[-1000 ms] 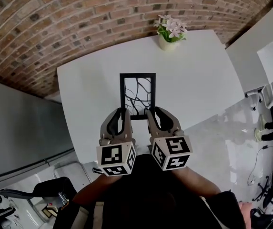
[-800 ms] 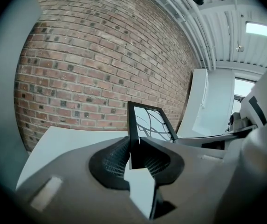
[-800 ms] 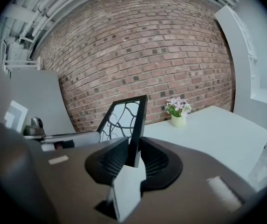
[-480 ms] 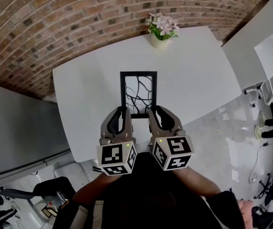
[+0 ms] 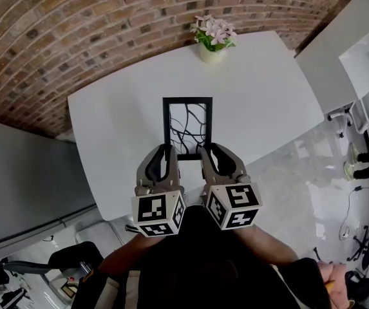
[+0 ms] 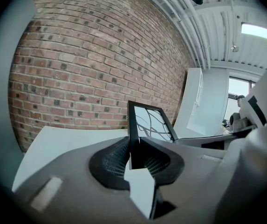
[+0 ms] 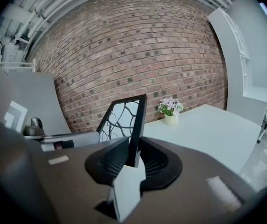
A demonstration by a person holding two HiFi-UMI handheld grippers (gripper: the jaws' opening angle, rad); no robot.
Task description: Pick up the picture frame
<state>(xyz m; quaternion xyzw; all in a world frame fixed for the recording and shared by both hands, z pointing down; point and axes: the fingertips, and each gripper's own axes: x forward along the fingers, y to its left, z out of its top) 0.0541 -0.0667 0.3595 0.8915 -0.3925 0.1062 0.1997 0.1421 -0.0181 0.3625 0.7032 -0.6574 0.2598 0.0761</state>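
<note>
The picture frame point(image 5: 187, 126) is black-edged with a pattern of dark branches on a pale ground. It is held over the white table point(image 5: 120, 127), its far end tilted upward. My left gripper point(image 5: 166, 153) is shut on the near left corner and my right gripper point(image 5: 211, 152) on the near right corner. In the left gripper view the frame's point(image 6: 147, 122) left edge is pinched between the left gripper's point(image 6: 132, 149) pads. In the right gripper view the frame's point(image 7: 125, 118) right edge sits pressed in the right gripper point(image 7: 134, 152).
A small pot of pink flowers point(image 5: 211, 38) stands at the table's far edge, also visible as the flower pot point(image 7: 170, 112). A brick wall point(image 5: 107, 24) runs behind the table. White cabinets point(image 5: 339, 50) stand at the right, and office chairs point(image 5: 364, 166) on the floor.
Both grippers keep their hold on the frame. In the head view the table and flower pot have slid a little left and up; the frame sits the same between the grippers.
</note>
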